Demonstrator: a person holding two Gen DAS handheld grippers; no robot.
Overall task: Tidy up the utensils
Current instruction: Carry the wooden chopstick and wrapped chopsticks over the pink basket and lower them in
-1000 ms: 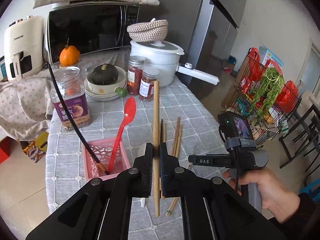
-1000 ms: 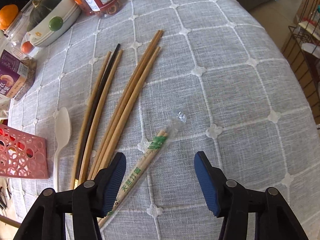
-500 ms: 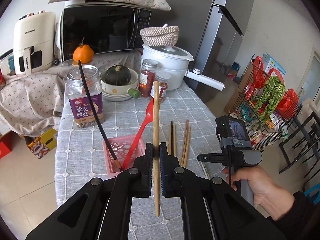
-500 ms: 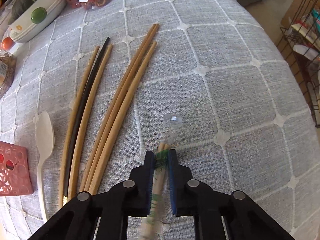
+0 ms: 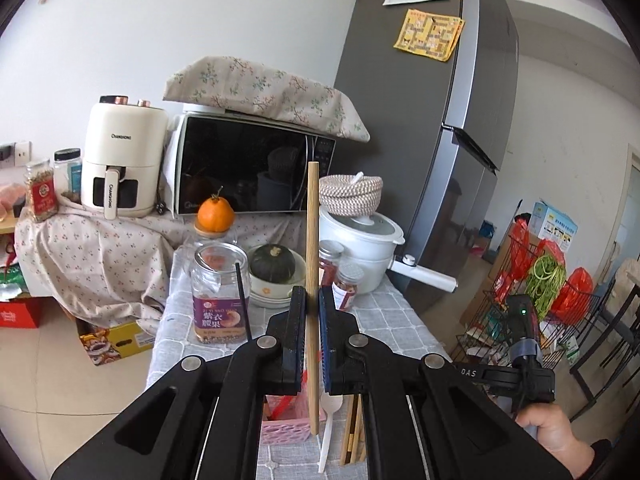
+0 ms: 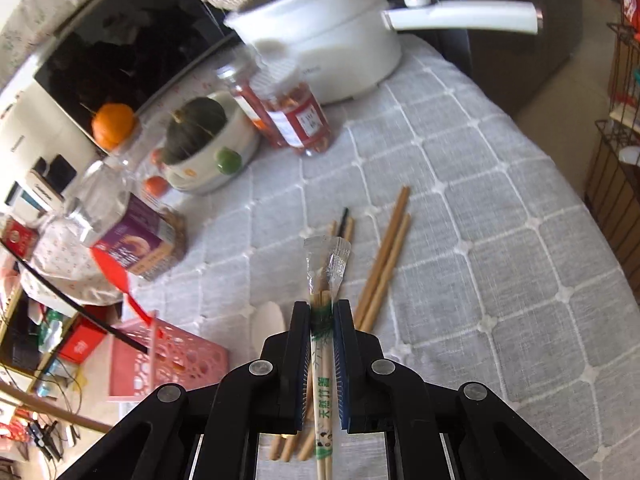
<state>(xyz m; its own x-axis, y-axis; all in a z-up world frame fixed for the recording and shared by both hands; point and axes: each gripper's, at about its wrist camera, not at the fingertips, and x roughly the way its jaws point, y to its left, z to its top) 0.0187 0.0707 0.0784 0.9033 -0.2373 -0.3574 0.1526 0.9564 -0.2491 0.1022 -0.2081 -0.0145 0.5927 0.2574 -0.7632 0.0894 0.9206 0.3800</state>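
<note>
Wrapped chopsticks [image 6: 322,364] clamped in right tongs [image 6: 322,312]

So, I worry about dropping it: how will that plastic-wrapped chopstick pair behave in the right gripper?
The wrapped chopsticks look stiff and light, staying straight between the right gripper. The glossy sleeve may be slippery, so they could slide lengthwise. The empty wrapper tip looks floppy and would probably crumple against the pink basket.

Both the left tool [image 5: 313,334] and the right tool [image 6: 322,354] are matte black linkages with silver round screws and blue-padded inner faces. In the left view, the right hand [image 5: 554,434] shows bare skin, a dark sleeve at the wrist.
</note>
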